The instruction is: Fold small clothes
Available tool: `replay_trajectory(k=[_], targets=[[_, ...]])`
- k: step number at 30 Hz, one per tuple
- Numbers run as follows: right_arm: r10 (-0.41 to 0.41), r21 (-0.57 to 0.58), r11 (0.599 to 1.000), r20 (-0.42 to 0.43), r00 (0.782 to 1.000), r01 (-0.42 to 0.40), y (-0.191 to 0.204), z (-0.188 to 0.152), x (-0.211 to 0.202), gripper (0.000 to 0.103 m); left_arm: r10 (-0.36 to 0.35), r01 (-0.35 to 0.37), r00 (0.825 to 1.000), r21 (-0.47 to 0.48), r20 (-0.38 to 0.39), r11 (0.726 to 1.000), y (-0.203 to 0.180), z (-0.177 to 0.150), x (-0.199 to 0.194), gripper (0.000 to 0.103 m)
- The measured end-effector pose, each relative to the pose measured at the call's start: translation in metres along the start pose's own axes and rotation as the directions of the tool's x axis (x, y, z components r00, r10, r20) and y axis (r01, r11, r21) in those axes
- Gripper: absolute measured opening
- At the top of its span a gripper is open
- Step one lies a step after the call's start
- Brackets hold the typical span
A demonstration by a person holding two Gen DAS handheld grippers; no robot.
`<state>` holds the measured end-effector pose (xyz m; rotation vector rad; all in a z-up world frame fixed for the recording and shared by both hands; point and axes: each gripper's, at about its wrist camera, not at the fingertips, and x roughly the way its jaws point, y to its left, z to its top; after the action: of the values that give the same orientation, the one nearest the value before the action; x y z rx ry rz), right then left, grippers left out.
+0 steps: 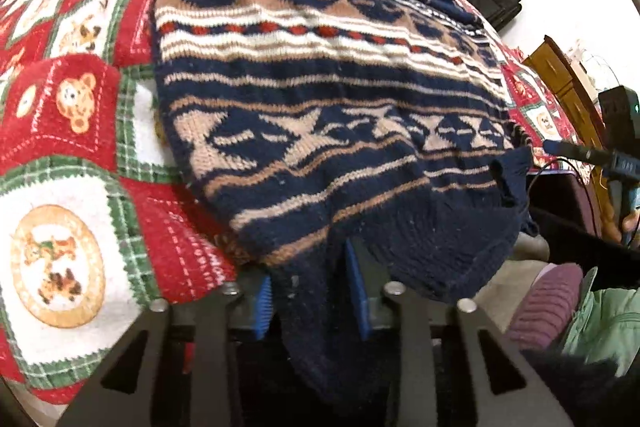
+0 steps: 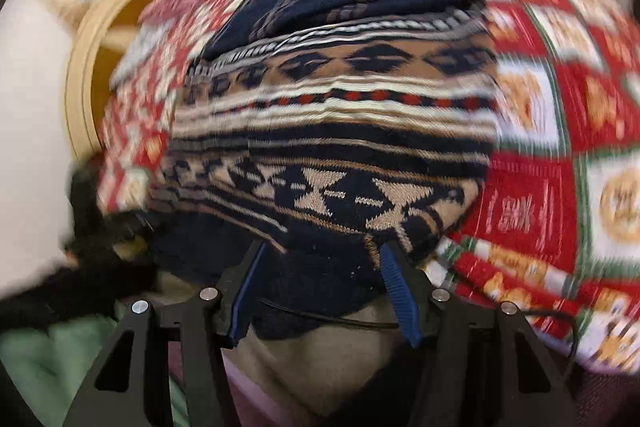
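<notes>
Draping over the quilt [image 1: 60, 131], the sweater's [image 1: 320, 99] hem sits clamped in the left tool [image 1: 316, 291], while the right tool [image 2: 320, 291] gapes around it.

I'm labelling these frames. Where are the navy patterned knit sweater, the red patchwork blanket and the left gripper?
navy patterned knit sweater [image 1: 320, 75], left wrist view, striped middle.
red patchwork blanket [image 1: 60, 99], left wrist view, bear patch.
left gripper [image 1: 312, 291], left wrist view, between fingertips.
</notes>
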<state>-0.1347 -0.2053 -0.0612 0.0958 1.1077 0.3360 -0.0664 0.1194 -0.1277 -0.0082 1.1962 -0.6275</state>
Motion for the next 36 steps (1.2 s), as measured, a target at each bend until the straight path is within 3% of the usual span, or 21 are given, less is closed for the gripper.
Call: replay_trajectory(k=[3, 4, 7, 9, 12, 14, 16, 17, 18, 21, 22, 29, 32, 36], targets=[[-0.055, -0.211, 0.976, -0.037, 0.998, 0.046, 0.022, 0.003, 0.011, 0.059, -0.010, 0.010, 1.000, -0.014, 0.015, 1.000, 0.000, 0.005, -0.003, 0.017], [-0.094, -0.313, 0.947, -0.059, 0.994, 0.071, 0.032, 0.003, 0.020, 0.059, -0.013, 0.014, 1.000, -0.023, 0.017, 1.000, 0.002, 0.006, -0.004, 0.016], [-0.184, -0.477, 0.872, -0.109, 0.977, 0.111, 0.043, 0.002, 0.041, 0.059, -0.011, 0.011, 1.000, -0.034, 0.006, 0.999, 0.005, 0.005, -0.002, 0.016], [-0.209, -0.516, 0.850, -0.139, 0.968, 0.110, 0.039, 0.000, 0.054, 0.059, 0.010, -0.010, 1.000, -0.013, -0.003, 1.000, 0.005, 0.002, -0.001, 0.016], [-0.206, -0.525, 0.848, -0.188, 0.960, 0.079, 0.032, -0.003, 0.071, 0.059, 0.016, -0.016, 1.000, -0.005, -0.010, 1.000, 0.001, 0.004, 0.003, 0.017], [-0.200, -0.523, 0.850, -0.197, 0.960, 0.069, 0.030, -0.004, 0.074, 0.058, 0.010, -0.010, 1.000, -0.017, -0.024, 1.000, 0.002, 0.005, 0.005, 0.027], [-0.150, -0.500, 0.865, -0.211, 0.966, 0.025, 0.028, -0.006, 0.068, 0.039, 0.007, -0.009, 0.999, -0.041, -0.043, 0.999, 0.004, 0.005, 0.011, 0.032], [-0.130, -0.486, 0.874, -0.213, 0.968, 0.011, 0.027, -0.007, 0.063, 0.024, 0.009, -0.011, 0.999, -0.041, -0.045, 0.999, 0.004, 0.004, 0.010, 0.033], [-0.129, -0.483, 0.875, -0.207, 0.970, 0.013, 0.026, -0.010, 0.060, 0.018, 0.018, -0.020, 0.999, -0.032, -0.042, 0.999, 0.002, 0.004, 0.010, 0.033], [-0.122, -0.456, 0.890, -0.184, 0.975, 0.025, 0.017, -0.019, 0.047, 0.015, 0.042, -0.042, 0.999, 0.012, -0.021, 0.999, -0.004, 0.002, 0.007, 0.026], [-0.117, -0.439, 0.898, -0.172, 0.978, 0.030, 0.012, -0.021, 0.041, 0.015, 0.063, -0.063, 0.998, 0.029, -0.014, 0.998, -0.006, 0.002, 0.006, 0.017], [0.001, -0.280, 0.960, 0.019, 1.000, 0.004, -0.004, 0.003, -0.019, 0.014, 0.016, -0.016, 1.000, -0.021, 0.018, 1.000, -0.003, 0.016, -0.009, 0.014], [0.037, -0.199, 0.980, 0.111, 0.993, -0.015, -0.001, 0.024, -0.034, 0.014, -0.005, 0.008, 0.997, -0.042, 0.076, 0.999, -0.002, 0.032, -0.029, 0.014], [0.080, -0.030, 0.997, 0.246, 0.966, -0.075, -0.028, 0.068, -0.052, 0.014, -0.019, 0.033, 0.990, -0.096, 0.141, 0.995, 0.006, 0.064, -0.051, 0.014]])
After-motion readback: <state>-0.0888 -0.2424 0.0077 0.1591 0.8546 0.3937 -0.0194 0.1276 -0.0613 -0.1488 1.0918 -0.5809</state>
